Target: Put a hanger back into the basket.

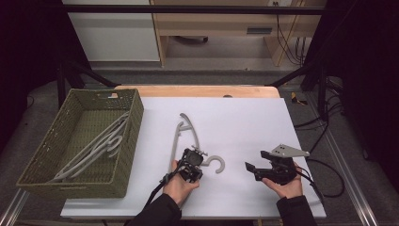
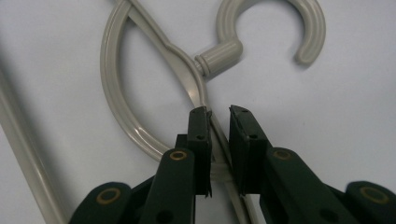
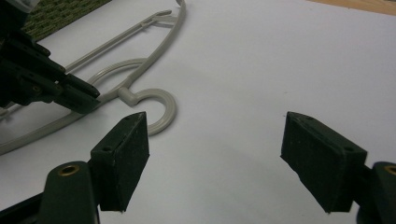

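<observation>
We see a white table (image 1: 244,117) with a woven basket (image 1: 134,117) of grey hangers (image 1: 96,148) at left. Our left gripper (image 1: 190,167) sits over a loose hanger (image 1: 181,129); our right gripper (image 1: 256,168) rests apart.

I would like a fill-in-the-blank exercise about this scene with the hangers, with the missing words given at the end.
1. The left gripper has its jaws on either side of the thin bar of the grey ____ on the table.
2. The right gripper is ____ and holds nothing.
3. The other hangers lie inside the woven green ____.
4. The hook of the hanger on the table is shaped like the letter ____.

Missing words: hanger; open; basket; C
</observation>
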Demonstrator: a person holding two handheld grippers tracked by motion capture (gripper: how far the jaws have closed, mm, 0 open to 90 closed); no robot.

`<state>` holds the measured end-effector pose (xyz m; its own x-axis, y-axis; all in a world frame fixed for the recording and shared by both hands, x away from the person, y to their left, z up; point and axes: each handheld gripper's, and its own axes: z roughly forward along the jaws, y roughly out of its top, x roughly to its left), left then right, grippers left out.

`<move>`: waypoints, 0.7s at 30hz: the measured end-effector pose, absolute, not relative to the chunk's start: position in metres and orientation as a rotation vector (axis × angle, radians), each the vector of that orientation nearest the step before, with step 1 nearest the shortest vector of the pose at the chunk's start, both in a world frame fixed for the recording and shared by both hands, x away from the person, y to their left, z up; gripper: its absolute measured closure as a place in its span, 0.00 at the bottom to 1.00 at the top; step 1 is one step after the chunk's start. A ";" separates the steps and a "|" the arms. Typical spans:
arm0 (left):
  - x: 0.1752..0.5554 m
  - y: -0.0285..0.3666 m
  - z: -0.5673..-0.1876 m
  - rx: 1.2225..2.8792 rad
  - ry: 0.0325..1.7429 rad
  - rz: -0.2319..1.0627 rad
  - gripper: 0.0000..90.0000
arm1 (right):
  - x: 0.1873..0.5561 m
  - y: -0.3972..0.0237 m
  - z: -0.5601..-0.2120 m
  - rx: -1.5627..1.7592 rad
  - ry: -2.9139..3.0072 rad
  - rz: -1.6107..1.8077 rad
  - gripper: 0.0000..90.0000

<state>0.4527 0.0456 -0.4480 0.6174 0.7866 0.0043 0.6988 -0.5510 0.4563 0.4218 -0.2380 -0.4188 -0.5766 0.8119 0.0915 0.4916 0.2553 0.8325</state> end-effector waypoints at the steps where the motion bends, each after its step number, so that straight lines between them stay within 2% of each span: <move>1: 0.451 0.048 -0.448 2.444 1.159 0.292 0.87 | 0.422 -0.238 -0.419 1.191 2.178 1.242 0.26; 6: 0.447 0.051 -0.449 2.429 1.138 0.309 0.87 | 0.422 -0.238 -0.419 1.200 2.178 1.241 0.26; 10: 0.447 0.047 -0.455 2.433 1.168 0.333 0.76 | 0.422 -0.237 -0.419 1.202 2.177 1.247 0.26; 13: 0.450 0.049 -0.455 2.388 1.236 0.292 0.76 | 0.422 -0.238 -0.419 1.200 2.178 1.246 0.26; 16: 0.452 0.049 -0.455 2.373 1.278 0.285 0.82 | 0.422 -0.237 -0.419 1.199 2.179 1.247 0.26; 21: 0.455 0.051 -0.453 2.385 1.268 0.262 0.84 | 0.421 -0.236 -0.418 1.209 2.186 1.239 0.26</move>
<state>0.4549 0.0514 -0.4534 0.5653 0.8243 -0.0319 0.7440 -0.4928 0.4511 0.4210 -0.2359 -0.4181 -0.5737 0.8126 0.1024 0.5052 0.2526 0.8252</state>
